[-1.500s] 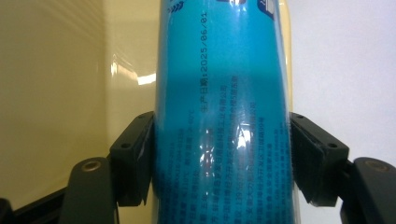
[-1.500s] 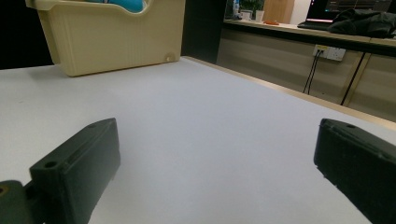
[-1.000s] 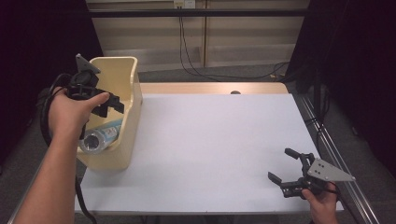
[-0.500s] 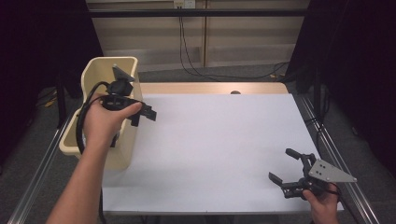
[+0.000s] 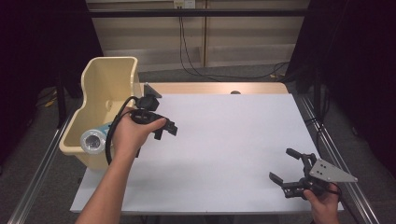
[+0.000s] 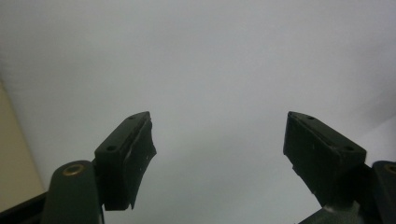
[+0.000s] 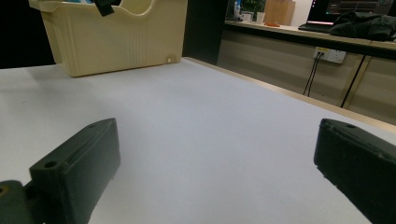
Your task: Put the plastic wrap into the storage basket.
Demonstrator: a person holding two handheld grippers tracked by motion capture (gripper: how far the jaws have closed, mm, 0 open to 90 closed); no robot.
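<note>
A beige plastic bin (image 5: 111, 77) stands at the table's left edge, and a clear bottle (image 5: 93, 140) with a blue label lies in its near end. Just right of the bin, a hand holds my left gripper (image 5: 164, 131) low over the white table (image 5: 233, 135). In the left gripper view my left gripper (image 6: 217, 126) is open, with bare table between the jaws. My right gripper (image 5: 281, 164) rests near the front right corner. It is open and empty, and in its own view my right gripper (image 7: 217, 135) faces the bin (image 7: 116, 37) across the table.
Metal rails run along both sides of the table. A wooden strip (image 5: 215, 87) borders the far edge. Cables hang behind the table. A beige sliver of the bin wall (image 6: 9, 154) shows at the left of the left gripper view.
My left gripper has moved from over the bin rightward and down to the table, empty. The bottle stays in the bin. My right gripper has not moved.
</note>
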